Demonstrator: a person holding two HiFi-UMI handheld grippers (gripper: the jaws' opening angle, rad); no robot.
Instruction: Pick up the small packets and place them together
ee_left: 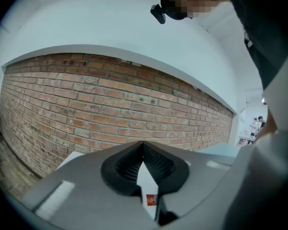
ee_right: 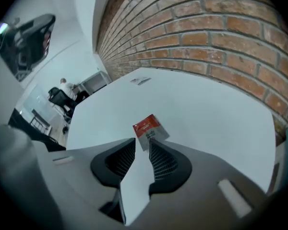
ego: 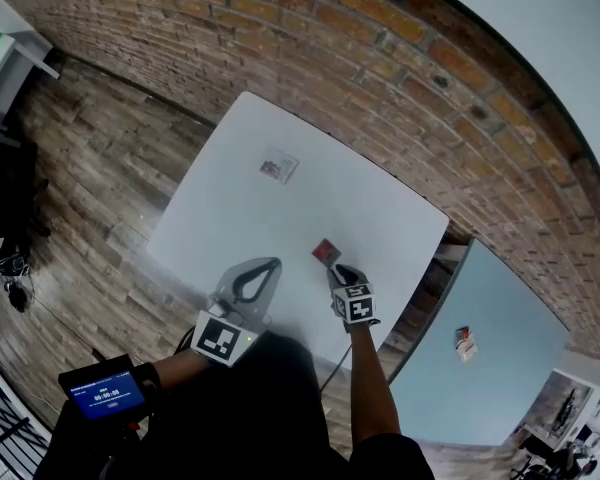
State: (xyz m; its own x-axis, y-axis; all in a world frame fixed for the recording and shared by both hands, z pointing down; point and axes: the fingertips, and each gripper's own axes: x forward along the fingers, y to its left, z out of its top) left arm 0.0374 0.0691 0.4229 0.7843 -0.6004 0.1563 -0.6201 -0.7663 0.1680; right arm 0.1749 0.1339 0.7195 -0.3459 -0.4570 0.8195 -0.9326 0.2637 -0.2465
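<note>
From the head view, my left claw [ego: 270, 265] hangs over the near part of the white table [ego: 380, 208], tips pressed together and holding nothing. My right claw [ego: 338, 268] is beside it, tilted down at the tabletop. The red packet [ego: 326, 253] lies flat right at the right claw's tips. A second packet [ego: 279, 165] lies well ahead of both claws, toward the table's far edge. Off to the right claw's side stands a pale blue table [ego: 510, 308] with another packet [ego: 465, 343] on it.

In the left gripper view, my left claw [ee_left: 144, 143] has its tips meeting in a point, and the ribbed pads hold nothing. Ahead of it is a brick wall [ee_left: 110, 109]. A scrap of red print shows low in the slit behind the tips. I cannot tell what it is.

In the right gripper view, my right claw [ee_right: 143, 140] stands a little open. The red packet [ee_right: 147, 128] rests on the table [ee_right: 206, 109] with its near corner reaching in between the tips, and the pads are not gripping it. The second packet [ee_right: 140, 81] is far ahead, near the brick wall [ee_right: 221, 28].
</note>
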